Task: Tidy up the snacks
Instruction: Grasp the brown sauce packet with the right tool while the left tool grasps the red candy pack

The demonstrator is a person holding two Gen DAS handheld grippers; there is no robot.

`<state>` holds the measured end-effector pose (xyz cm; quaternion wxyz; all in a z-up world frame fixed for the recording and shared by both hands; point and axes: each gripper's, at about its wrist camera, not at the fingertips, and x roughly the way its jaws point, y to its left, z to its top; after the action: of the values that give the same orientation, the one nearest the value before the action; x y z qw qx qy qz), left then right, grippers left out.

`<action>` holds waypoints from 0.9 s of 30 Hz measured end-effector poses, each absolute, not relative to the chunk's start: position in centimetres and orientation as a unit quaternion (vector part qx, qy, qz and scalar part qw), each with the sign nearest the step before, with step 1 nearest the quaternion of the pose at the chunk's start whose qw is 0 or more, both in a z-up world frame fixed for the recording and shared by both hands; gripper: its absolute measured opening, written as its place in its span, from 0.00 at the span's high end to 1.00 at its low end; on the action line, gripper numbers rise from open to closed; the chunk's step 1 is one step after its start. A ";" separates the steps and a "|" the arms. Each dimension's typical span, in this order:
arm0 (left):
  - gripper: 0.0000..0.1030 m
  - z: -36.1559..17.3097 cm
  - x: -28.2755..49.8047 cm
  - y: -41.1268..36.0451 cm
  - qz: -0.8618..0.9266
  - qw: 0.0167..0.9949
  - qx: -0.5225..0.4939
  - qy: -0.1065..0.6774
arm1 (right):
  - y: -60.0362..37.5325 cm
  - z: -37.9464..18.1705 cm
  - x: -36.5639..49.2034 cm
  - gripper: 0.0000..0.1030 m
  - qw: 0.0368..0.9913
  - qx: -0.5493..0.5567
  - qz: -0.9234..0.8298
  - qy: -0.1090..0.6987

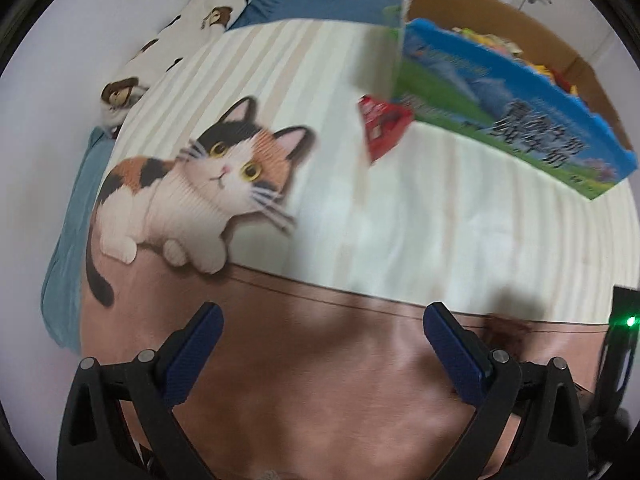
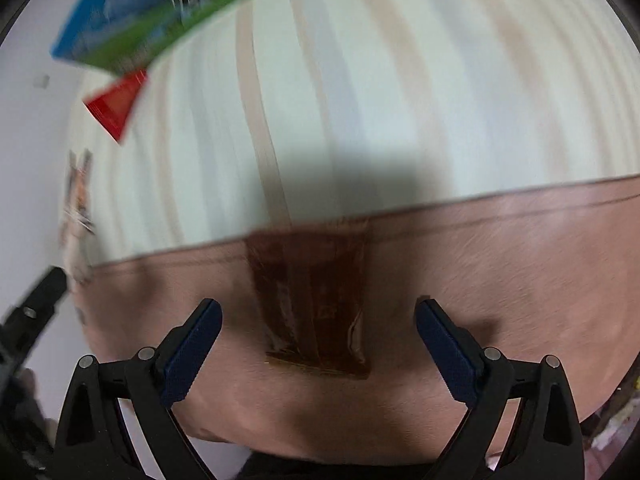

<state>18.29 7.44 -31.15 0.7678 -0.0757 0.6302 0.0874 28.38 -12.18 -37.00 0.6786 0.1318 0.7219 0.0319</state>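
A brown snack packet (image 2: 312,304) lies flat on the pink band of the bed cover, between and just ahead of my right gripper (image 2: 318,316), which is open and empty above it. My left gripper (image 1: 324,320) is open and empty over the pink band. A blue and green cardboard box (image 1: 504,92) with several snack packs inside stands on the cover at the upper right; it also shows in the right wrist view (image 2: 160,8). A red snack packet (image 1: 382,126) lies beside the box's near corner, also in the right wrist view (image 2: 116,104).
The bed cover (image 1: 360,208) has cream stripes and a printed calico cat (image 1: 192,184). A long dog-print pillow (image 1: 176,28) and blue bedding (image 1: 304,4) lie at the far edge by the white wall. The right gripper's body (image 1: 622,344) shows at the left view's right edge.
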 end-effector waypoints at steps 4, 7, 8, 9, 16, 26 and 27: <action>0.00 -31.7 18.9 7.9 0.086 0.765 -0.077 0.634 | -8.2 -37.5 28.3 0.29 0.722 -0.016 0.029 0.691; 0.00 -31.6 20.2 8.3 0.081 0.767 -0.081 0.631 | -6.9 -36.8 29.0 0.42 0.742 -0.058 0.042 0.667; 0.00 -31.4 20.8 8.3 0.079 0.769 -0.081 0.629 | -6.9 -36.5 29.5 0.42 0.748 -0.054 0.042 0.660; 0.00 -31.3 21.6 8.4 0.076 0.769 -0.084 0.629 | -7.2 -36.0 30.1 0.42 0.753 -0.046 0.039 0.655; 0.00 -32.1 29.4 8.5 0.040 0.764 -0.110 0.634 | -10.5 -34.5 35.4 0.42 0.759 0.030 0.017 0.650; 0.63 -37.3 37.0 6.8 0.002 0.730 -0.102 0.676 | -13.6 -33.6 39.2 0.42 0.756 0.073 0.000 0.651; 0.63 -37.3 36.8 6.8 0.002 0.732 -0.104 0.674 | -13.9 -33.3 39.8 0.42 0.754 0.075 0.001 0.652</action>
<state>36.84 6.84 -37.35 0.7318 -0.1038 0.6736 0.0019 39.82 -13.91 -33.32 0.7542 0.0752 0.6524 0.0006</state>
